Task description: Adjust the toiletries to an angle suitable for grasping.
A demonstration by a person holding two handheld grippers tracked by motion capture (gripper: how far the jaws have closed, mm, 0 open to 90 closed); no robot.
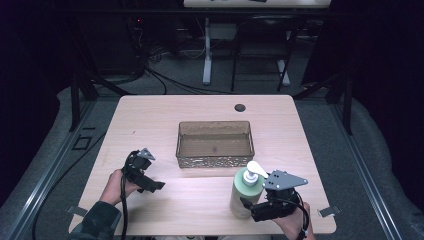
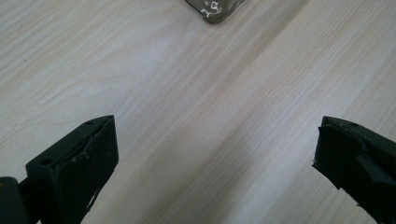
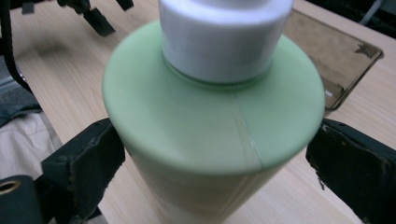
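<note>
Bottle (image 1: 246, 192) stood upright on the near right part of the bench (image 1: 150, 115), green body, white pump head on top, just in front of the tray's (image 1: 215, 144) near right corner and apart from it. I had my right tool (image 1: 250, 206) brought in level against the bottle's lower body from my side, so that the jaws straddled it below the shoulder rather than at the pump, where the neck is narrow and would let it swing. In the right tool's view the bottle (image 3: 212, 116) sat between the two black jaws; the left one lay at or very near the wall, the right one showed a thin gap beside the shoulder. I judged the jaws spread around the bottle and not yet pinching it; whether either pad pressed, I could not tell for certain.

Left tool (image 1: 150, 184) was held low over bare bench at the near left, jaws spread wide with nothing between them, only wood grain and one corner of the tray (image 2: 214, 10) ahead. I kept it clear on that side so it would not crowd the path between bottle and tray.

Tray sat mid-bench, open side up, nothing in it. That reads as the likely place for the bottle.
</note>
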